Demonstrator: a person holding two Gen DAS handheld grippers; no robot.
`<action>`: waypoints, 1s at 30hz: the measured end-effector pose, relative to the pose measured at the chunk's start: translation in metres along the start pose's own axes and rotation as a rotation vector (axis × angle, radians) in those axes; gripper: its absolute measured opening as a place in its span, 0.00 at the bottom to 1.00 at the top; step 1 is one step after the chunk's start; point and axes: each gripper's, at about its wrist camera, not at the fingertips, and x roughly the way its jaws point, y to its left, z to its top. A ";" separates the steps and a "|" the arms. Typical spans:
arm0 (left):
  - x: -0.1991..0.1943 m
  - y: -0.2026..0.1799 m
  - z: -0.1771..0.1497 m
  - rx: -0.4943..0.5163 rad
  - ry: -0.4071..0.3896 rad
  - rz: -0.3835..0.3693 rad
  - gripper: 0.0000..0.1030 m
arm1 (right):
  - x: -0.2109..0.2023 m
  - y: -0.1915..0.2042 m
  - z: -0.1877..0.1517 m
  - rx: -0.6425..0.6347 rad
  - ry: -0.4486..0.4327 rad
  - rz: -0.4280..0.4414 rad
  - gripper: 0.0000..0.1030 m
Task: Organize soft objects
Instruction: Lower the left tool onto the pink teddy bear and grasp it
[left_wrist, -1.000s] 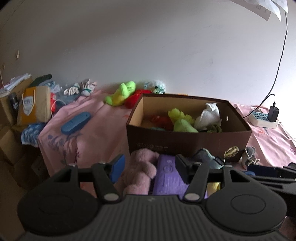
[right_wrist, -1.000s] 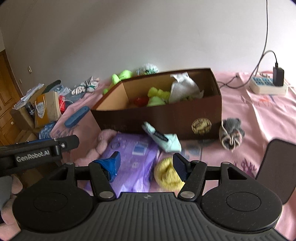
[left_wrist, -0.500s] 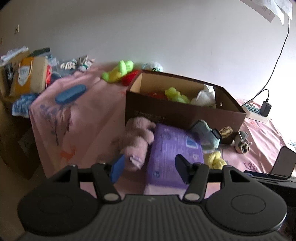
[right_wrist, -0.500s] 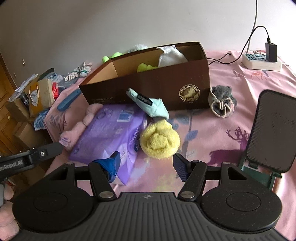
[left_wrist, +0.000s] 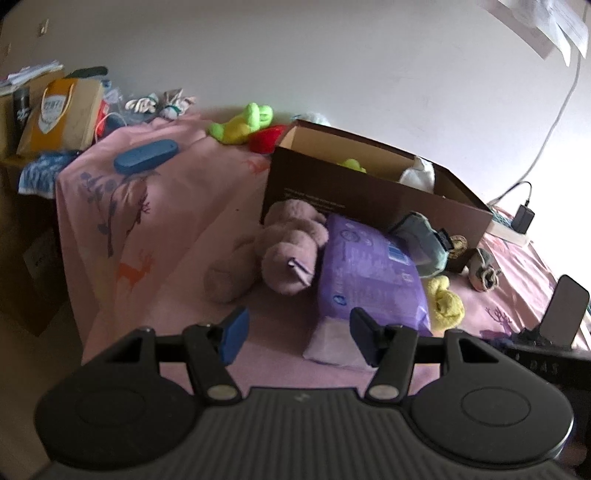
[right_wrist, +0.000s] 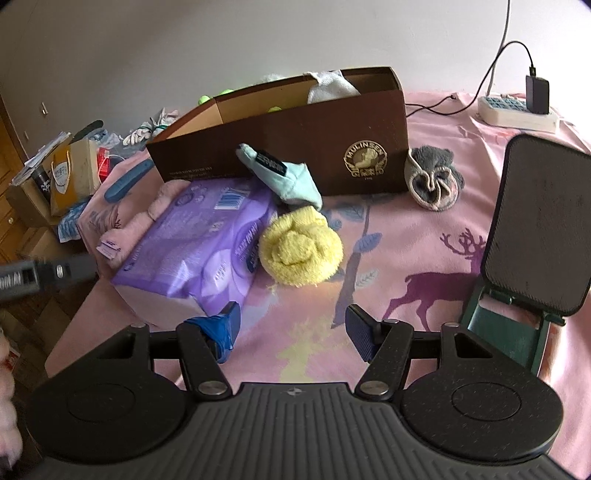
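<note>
**Inspector:** State of the claws?

**Assistant:** The left gripper (left_wrist: 297, 334) stands wide open with nothing between its fingers, above the near edge of the pink bedspread (left_wrist: 166, 236). The right gripper (right_wrist: 291, 330) is likewise spread wide and empty, over the deer print.

**Inspector:** Location of the soft items?

**Assistant:** The brown cardboard box (right_wrist: 332, 147) sits mid-bed; a white cloth (right_wrist: 328, 86) and something lime green show over its rim. Outside it, touching its front wall: a pale blue folded sock (right_wrist: 284, 177) leaning on the purple tissue pack (right_wrist: 199, 243), a yellow rolled towel (right_wrist: 299, 247) just beside that pack, and a grey balled sock (right_wrist: 434, 181) at the box's right corner. From the left view, a pink plush toy (left_wrist: 284, 251) lies against the pack's far side. A green plush (left_wrist: 243, 123) and a red item (left_wrist: 267, 138) lie behind the box.

**Inspector:** Step in hand?

**Assistant:** Judged as between picks: both claws empty, several items not yet boxed.

**Inspector:** Next move?

**Assistant:** Likely the right gripper advancing to the yellow towel, nearest and unobstructed, closing across its roll without snagging the bedspread, then lifting over the box wall. The black phone stand (right_wrist: 535, 229) stands near on the right; keep clear of it
</note>
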 end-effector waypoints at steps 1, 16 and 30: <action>0.001 0.002 0.001 -0.006 -0.004 0.001 0.59 | 0.001 -0.001 0.000 0.002 0.000 -0.003 0.47; 0.073 0.004 0.071 0.092 0.018 -0.054 0.62 | 0.011 -0.010 0.002 -0.006 0.006 -0.034 0.47; 0.152 0.033 0.091 0.000 0.189 -0.136 0.63 | 0.017 -0.011 0.024 -0.017 -0.029 -0.066 0.47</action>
